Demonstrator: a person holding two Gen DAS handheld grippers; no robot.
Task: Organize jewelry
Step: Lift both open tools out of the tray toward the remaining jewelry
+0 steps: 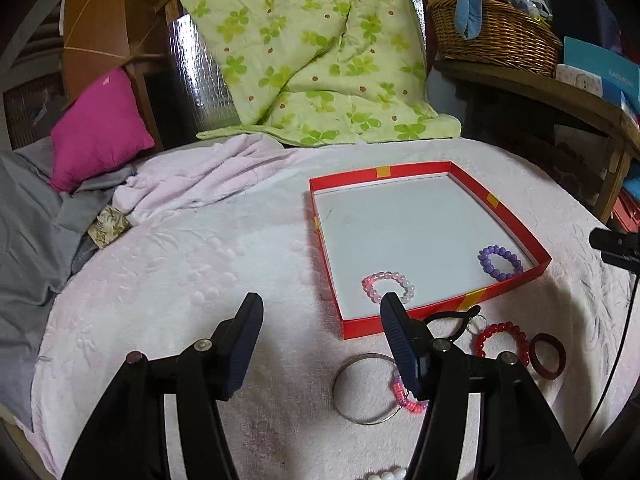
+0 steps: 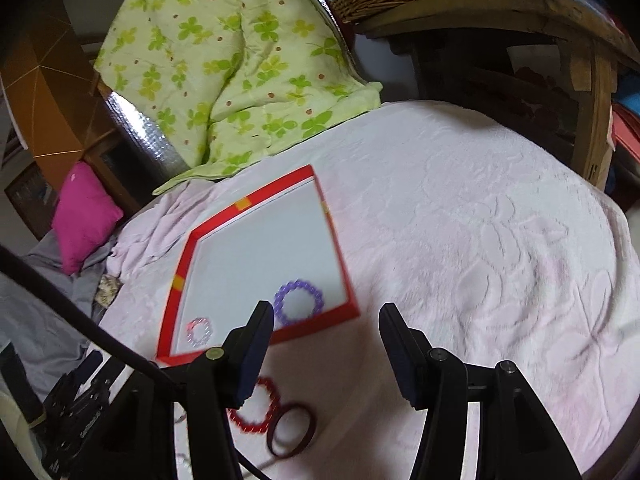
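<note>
hovering over the pale pink blanket (image 1: pixel 224 248), my left gripper (image 1: pixel 322 310) had its jaws standing apart with nothing between them. in the left wrist view the red shallow box (image 1: pixel 424 322) lay right of centre, its white floor bare but for two bracelets: a pink beaded bracelet (image 1: pixel 387 286) near the lower rim, partly behind my right-hand finger (image 1: pixel 400 344), and a purple beaded bracelet (image 1: pixel 501 262) toward the lower right corner. outside the box, below its near rim, lay a thin metal bangle (image 1: pixel 365 389) at lower centre, a pink coil band (image 1: pixel 406 398) touching its right side, a red beaded bracelet (image 1: pixel 502 338) and a dark red ring-shaped bangle (image 1: pixel 548 356) just beside it at the lower right. some white beads (image 1: pixel 386 474) showed at the bottom edge.

my right gripper (image 2: pixel 326 324) also had its jaws apart and held nothing. in the somewhat blurred right wrist view it sat at lower centre, above the blanket and just right of the box's lower corner, with the purple bracelet close to my left-hand finger (image 2: pixel 256 352). the red beaded bracelet and dark red bangle lay touching below that finger.

at the top of both views leaned a green clover-print quilt (image 1: pixel 312 52), with a magenta cushion (image 1: pixel 98 128) at the left and a wicker basket (image 1: pixel 492 36) at the upper right.
</note>
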